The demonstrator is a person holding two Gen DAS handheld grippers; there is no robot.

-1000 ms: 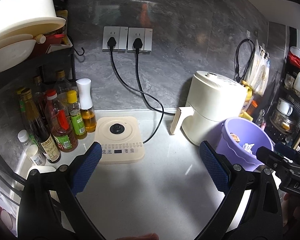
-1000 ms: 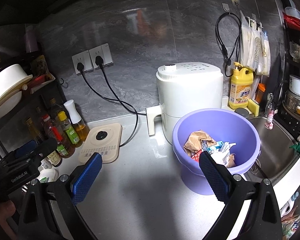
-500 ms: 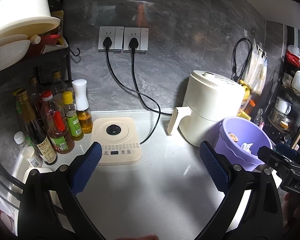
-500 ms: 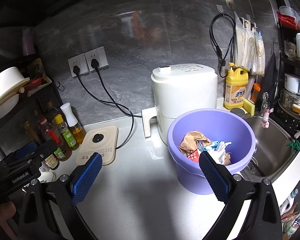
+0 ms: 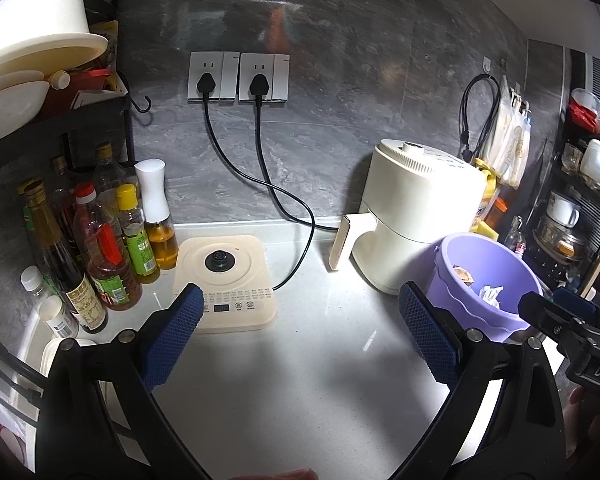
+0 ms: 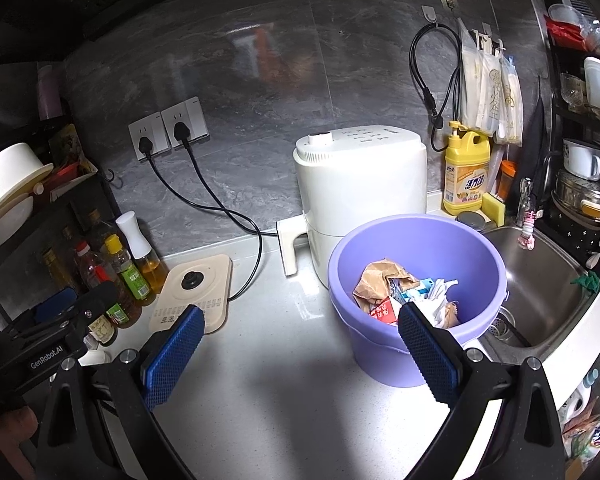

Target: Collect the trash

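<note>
A purple bucket (image 6: 472,248) stands on the white counter next to the sink. It holds crumpled trash (image 6: 404,292): brown paper, white wrappers, a red pack. The bucket also shows at the right in the left wrist view (image 5: 512,268). My right gripper (image 6: 300,340) is open and empty, held above the counter just in front of and left of the bucket. My left gripper (image 5: 300,328) is open and empty over the counter, in front of the induction cooker. Each gripper shows at the edge of the other's view.
A white air fryer (image 6: 360,184) stands behind the bucket. A cream induction cooker (image 5: 224,280) with two black cords lies at the left. Sauce bottles (image 5: 108,248) line the left wall under a dish rack. A steel sink (image 6: 540,276) and yellow detergent bottle (image 6: 466,172) are at the right.
Both grippers have pulled back and up a little from the wall. Both stay open and empty. The bucket has not moved.
</note>
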